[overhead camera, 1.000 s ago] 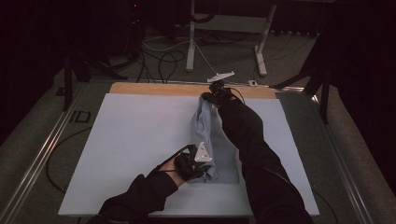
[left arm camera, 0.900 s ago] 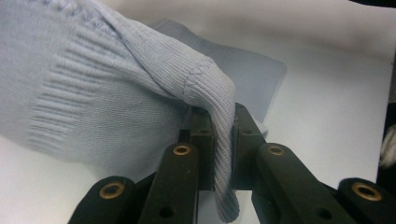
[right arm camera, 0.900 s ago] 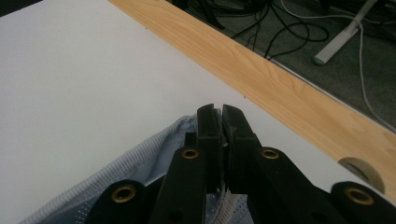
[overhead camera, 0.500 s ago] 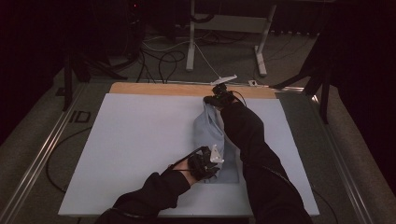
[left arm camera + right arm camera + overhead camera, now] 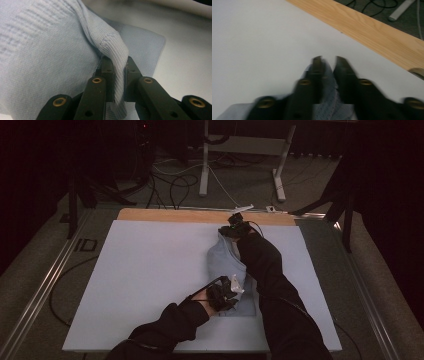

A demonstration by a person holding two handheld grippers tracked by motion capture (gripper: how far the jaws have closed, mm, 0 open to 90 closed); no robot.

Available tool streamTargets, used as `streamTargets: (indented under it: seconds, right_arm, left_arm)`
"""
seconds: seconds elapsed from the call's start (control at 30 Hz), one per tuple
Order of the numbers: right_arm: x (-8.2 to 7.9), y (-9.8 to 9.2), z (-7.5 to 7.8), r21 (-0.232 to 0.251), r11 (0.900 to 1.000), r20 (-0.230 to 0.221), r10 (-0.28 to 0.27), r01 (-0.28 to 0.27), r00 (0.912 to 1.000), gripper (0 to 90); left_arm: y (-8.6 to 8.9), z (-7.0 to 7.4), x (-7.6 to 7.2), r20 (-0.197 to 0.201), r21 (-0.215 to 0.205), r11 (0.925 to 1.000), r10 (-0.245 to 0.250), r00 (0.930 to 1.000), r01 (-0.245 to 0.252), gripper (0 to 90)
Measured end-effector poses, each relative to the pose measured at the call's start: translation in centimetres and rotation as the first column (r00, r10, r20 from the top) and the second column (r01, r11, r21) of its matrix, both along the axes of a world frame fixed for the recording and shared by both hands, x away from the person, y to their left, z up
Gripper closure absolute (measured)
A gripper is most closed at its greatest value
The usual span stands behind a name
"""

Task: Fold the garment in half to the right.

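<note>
We pinch the pale blue garment (image 5: 225, 265) at its 6 and 12 o'clock ends, left hand-held gripper (image 5: 117, 75) and right hand-held gripper (image 5: 327, 66) each closed on fabric, probably to stretch it flat on the tabletop (image 5: 145, 270).

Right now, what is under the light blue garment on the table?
The light blue garment lies on the white table cover, which shows all around it. Whether anything is beneath the cloth cannot be seen. Both the left hand-held gripper and right hand-held gripper pinch its edges.

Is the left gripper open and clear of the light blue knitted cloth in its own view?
No: the left gripper is shut on a ribbed fold of the light blue cloth, pinched between its two black jaws.
</note>
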State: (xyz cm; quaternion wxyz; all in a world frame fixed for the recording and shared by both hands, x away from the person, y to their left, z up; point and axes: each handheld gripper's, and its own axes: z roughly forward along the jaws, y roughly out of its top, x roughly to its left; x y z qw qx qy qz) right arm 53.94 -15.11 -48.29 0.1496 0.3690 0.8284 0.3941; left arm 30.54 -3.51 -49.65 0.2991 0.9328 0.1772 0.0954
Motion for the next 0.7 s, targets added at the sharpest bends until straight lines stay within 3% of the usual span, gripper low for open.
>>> streamTargets:
  seconds: [0.03, 0.07, 0.17, 0.2, 0.3, 0.43, 0.7]
  right_arm:
    - [0.0, -0.4, 0.0, -0.003, 1.0, 0.001, -0.013, 0.013, 0.9999, 59.0]
    - [0.0, -0.4, 0.0, -0.003, 1.0, 0.001, -0.013, 0.013, 0.9999, 59.0]
    - [0.0, -1.4, 0.5, 0.005, 0.999, -0.012, -0.046, 0.047, 0.9988, 39.4]
    - [0.0, -1.4, 0.5, 0.005, 0.999, -0.012, -0.046, 0.047, 0.9988, 39.4]
    - [-0.3, -2.4, 1.2, 0.043, 0.998, -0.035, -0.037, 0.038, 0.9987, 13.8]
    - [-1.0, -3.0, 1.6, 0.063, 0.997, -0.033, -0.033, 0.035, 0.9989, 9.7]
    - [-2.2, -3.9, 2.7, 0.101, 0.995, 0.017, -0.021, 0.019, 0.9996, 9.6]
  left_arm:
    - [-0.1, 0.0, 0.0, -0.002, 0.0, 1.0, -0.001, 1.0, 0.001, 83.1]
    - [-0.1, 0.0, -0.1, 0.0, -0.001, 1.0, -0.002, 1.0, 0.002, 83.1]
    - [-0.3, -0.1, -0.1, -0.007, -0.006, 1.0, -0.002, 1.0, 0.002, 82.0]
    - [-0.3, -0.1, -0.1, -0.009, -0.009, 1.0, -0.002, 1.0, 0.002, 82.0]
    - [-0.4, 0.0, -0.2, -0.025, -0.021, 0.9996, -0.018, 0.9995, 0.018, 77.4]
    - [-1.0, 0.0, -0.8, -0.056, -0.039, 0.9963, -0.078, 0.9954, 0.076, 68.4]
    - [-1.2, 0.7, -1.6, -0.065, -0.052, 0.9928, -0.112, 0.9916, 0.108, 59.0]
